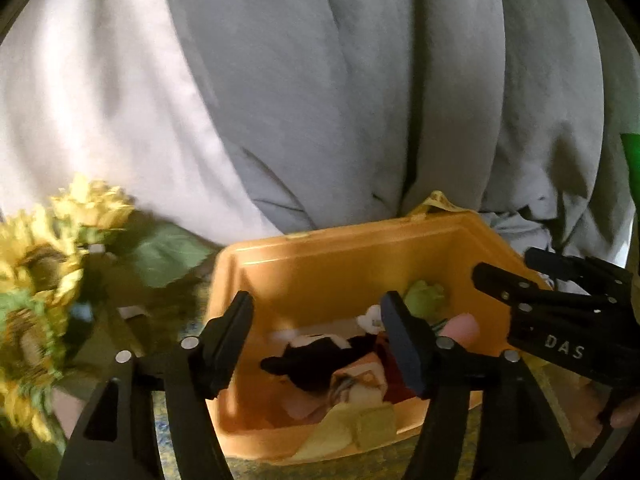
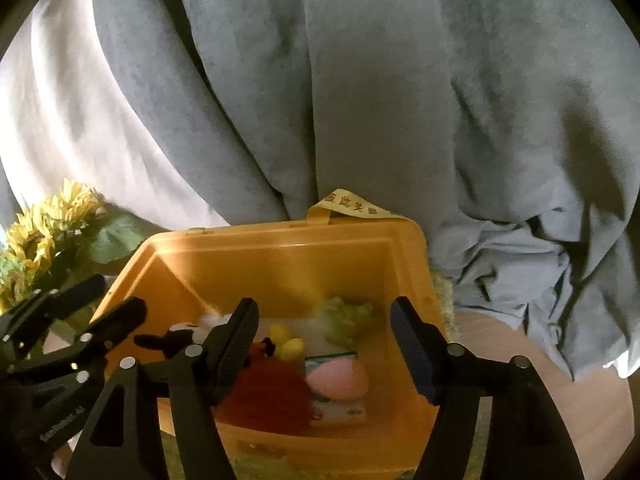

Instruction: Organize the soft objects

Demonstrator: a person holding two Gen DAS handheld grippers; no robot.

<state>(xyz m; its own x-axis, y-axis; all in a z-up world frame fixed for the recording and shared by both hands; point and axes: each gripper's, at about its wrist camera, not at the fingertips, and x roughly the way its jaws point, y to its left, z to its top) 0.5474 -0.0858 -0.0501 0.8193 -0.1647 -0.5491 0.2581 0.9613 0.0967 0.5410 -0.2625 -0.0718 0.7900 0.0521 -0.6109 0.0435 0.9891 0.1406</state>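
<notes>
An orange plastic bin (image 1: 340, 264) (image 2: 280, 256) stands in front of both grippers and holds several soft toys. In the left wrist view a black and white plush (image 1: 320, 354) lies in it, with a green plush (image 1: 424, 294) behind. In the right wrist view I see a red plush (image 2: 272, 392), a pink and white plush (image 2: 338, 382), a green plush (image 2: 344, 318) and a black plush (image 2: 172, 340). My left gripper (image 1: 320, 340) is open and empty above the bin's near edge. My right gripper (image 2: 324, 344) is open and empty above the bin; it also shows in the left wrist view (image 1: 560, 308).
A bunch of artificial sunflowers (image 1: 44, 276) (image 2: 44, 232) stands left of the bin. Grey curtain folds (image 1: 340, 100) (image 2: 380, 100) hang behind it. A yellow printed ribbon (image 2: 352, 208) sticks up at the bin's back rim. A wooden surface (image 2: 560, 380) lies at right.
</notes>
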